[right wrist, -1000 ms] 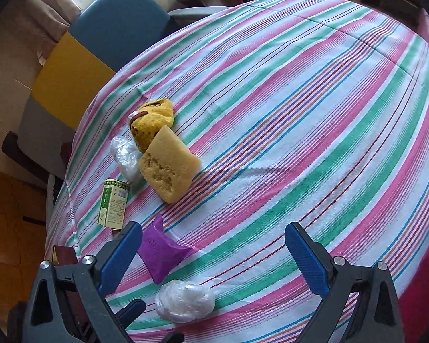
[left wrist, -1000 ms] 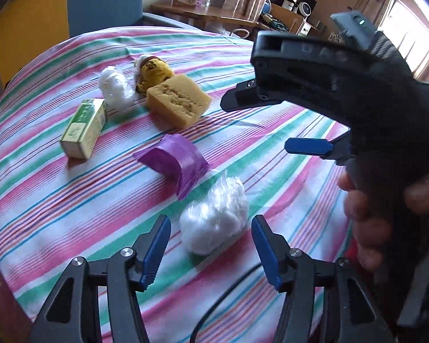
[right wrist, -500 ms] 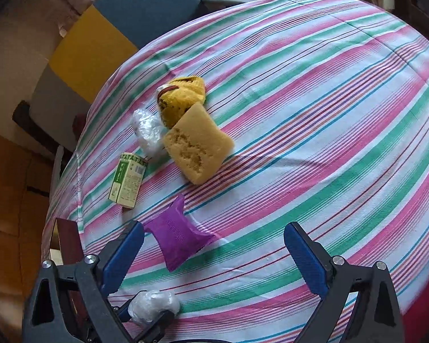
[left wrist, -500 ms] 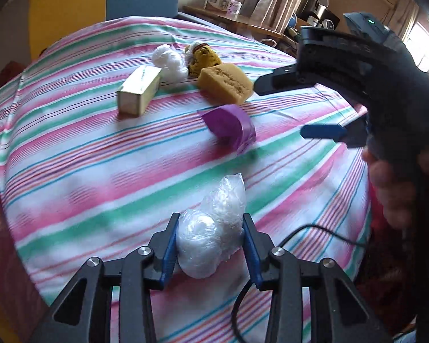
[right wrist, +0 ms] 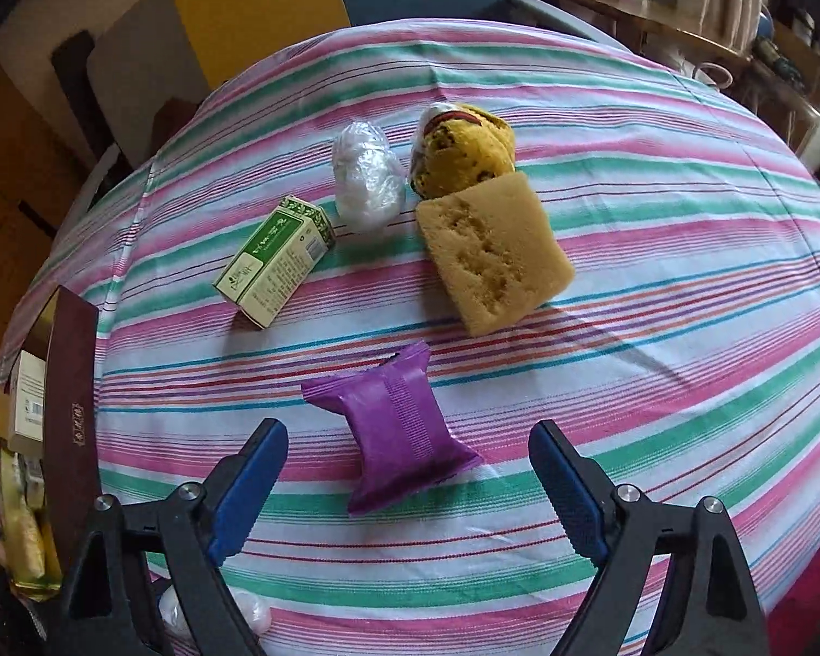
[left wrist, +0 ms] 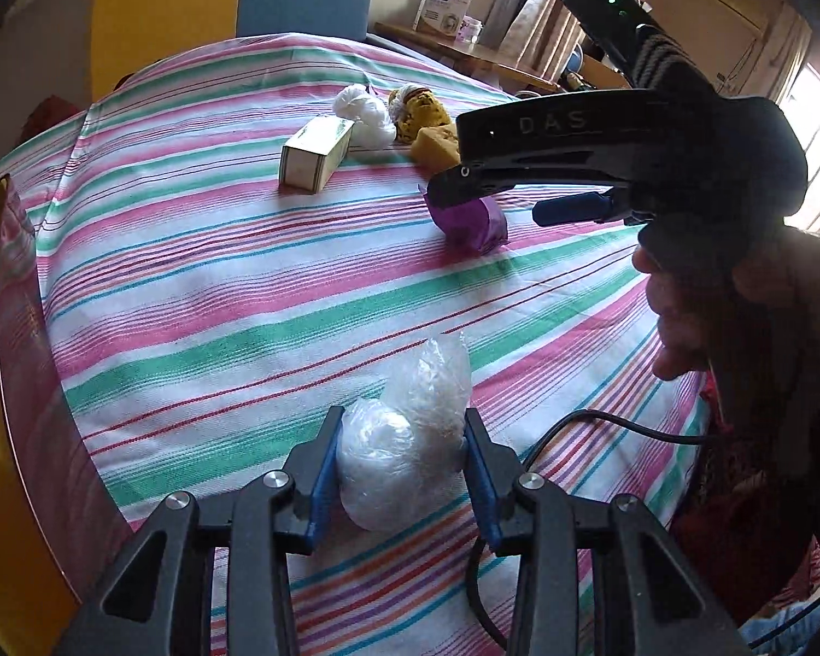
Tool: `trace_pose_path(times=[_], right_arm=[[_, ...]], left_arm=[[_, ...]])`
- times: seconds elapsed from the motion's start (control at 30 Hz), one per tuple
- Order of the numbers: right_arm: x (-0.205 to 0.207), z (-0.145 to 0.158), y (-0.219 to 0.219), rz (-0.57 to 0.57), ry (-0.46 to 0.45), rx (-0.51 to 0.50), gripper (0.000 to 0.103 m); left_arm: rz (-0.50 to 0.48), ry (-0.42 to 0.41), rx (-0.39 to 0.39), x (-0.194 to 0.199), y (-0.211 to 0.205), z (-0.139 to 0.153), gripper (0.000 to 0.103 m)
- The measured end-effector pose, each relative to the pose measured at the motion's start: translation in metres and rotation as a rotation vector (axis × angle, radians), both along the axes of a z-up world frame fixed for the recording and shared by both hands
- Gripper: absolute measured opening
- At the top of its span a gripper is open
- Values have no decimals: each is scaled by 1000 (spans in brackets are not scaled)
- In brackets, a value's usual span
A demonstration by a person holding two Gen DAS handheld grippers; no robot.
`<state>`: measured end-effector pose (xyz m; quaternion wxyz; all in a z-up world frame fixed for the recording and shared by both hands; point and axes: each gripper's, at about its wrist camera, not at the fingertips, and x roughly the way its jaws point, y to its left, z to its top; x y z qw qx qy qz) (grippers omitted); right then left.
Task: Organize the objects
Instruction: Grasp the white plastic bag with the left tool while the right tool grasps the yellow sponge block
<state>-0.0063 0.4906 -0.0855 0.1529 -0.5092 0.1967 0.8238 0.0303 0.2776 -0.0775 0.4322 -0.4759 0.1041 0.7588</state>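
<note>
A: Any writing you can read?

B: Raised letters "DAS" run along the side of the right gripper point(left wrist: 568, 202) where it shows in the left wrist view. The green and white box point(right wrist: 275, 261) carries print on its top and side, too small to read. The dark red box point(right wrist: 71, 415) at the table's left edge has a small gold mark on its side; I can't make it out either.

A: What has the left gripper point(left wrist: 402, 470) got?

B: Its blue pads point(left wrist: 320, 484) are closed against both sides of a clear plastic bag of white stuff point(left wrist: 404, 437), close to the near edge of the striped tablecloth point(left wrist: 218, 295). Whether the bag rests on the cloth or is lifted, I can't tell.

A: And the right one?

B: Its fingers are spread wide with nothing between them, above the purple packet point(right wrist: 396, 426), which lies flat on the cloth.

A: What's hard to see?

B: In the left wrist view the right gripper covers part of the packet and the yellow sponge point(right wrist: 492, 257). Beyond the sponge lie a second plastic bag point(right wrist: 366, 177) and a wrapped yellow lump with dark spots point(right wrist: 464, 150), touching the sponge; what the lump is, I can't say. The contents of the dark red box are cut off at the edge.
</note>
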Motion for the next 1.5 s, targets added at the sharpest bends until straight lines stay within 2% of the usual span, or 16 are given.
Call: trace_pose_path(times=[0.13,0.2,0.3,0.37,0.53,0.7,0.73,0.8,0.83,1.03,1.07,1.13,1.17,1.23,1.43,1.5], right_arm=[[3,-2,5,-27,4,8,90],[-2,-7,0,-13,-14,-11,90],[-6,-11,-9,34,-40,39,88],[-8,-8,-10,35,-25,33,88],[10,13,16,-102,102,-4,88],[-6,17,28,-127,83,39,87],[-11,19,32,-128,82,61,88],[-26,22,41,-121,81,96,101],[-32,21,46,-115,78,106,103],[-61,-5,56,-58,27,162,102],[-63,-10,56,-54,27,170,99],[-67,-24,59,-41,-25,172,63],[-67,-26,60,-32,-23,157,59],[-68,-23,60,-21,-16,156,56],[-65,-27,69,-32,0,91,58],[-66,-27,68,-17,-8,105,59]], left_arm=[[4,0,9,-1,-1,-1,40],[5,3,12,-1,-1,-1,41],[7,6,14,0,-1,-2,42],[8,6,15,2,-3,-2,42],[6,10,15,5,-6,-1,42],[1,14,16,6,-8,-1,42],[0,14,17,6,-8,-1,42],[-1,13,18,6,-9,0,42],[0,11,18,6,-9,0,42],[-2,12,19,5,-8,-1,42],[-1,11,19,5,-8,-1,42],[5,5,21,4,-8,0,42],[10,3,24,3,-8,-1,42],[19,-1,28,2,-8,-1,42],[26,-1,29,4,-9,1,42],[27,0,27,3,-7,0,42]])
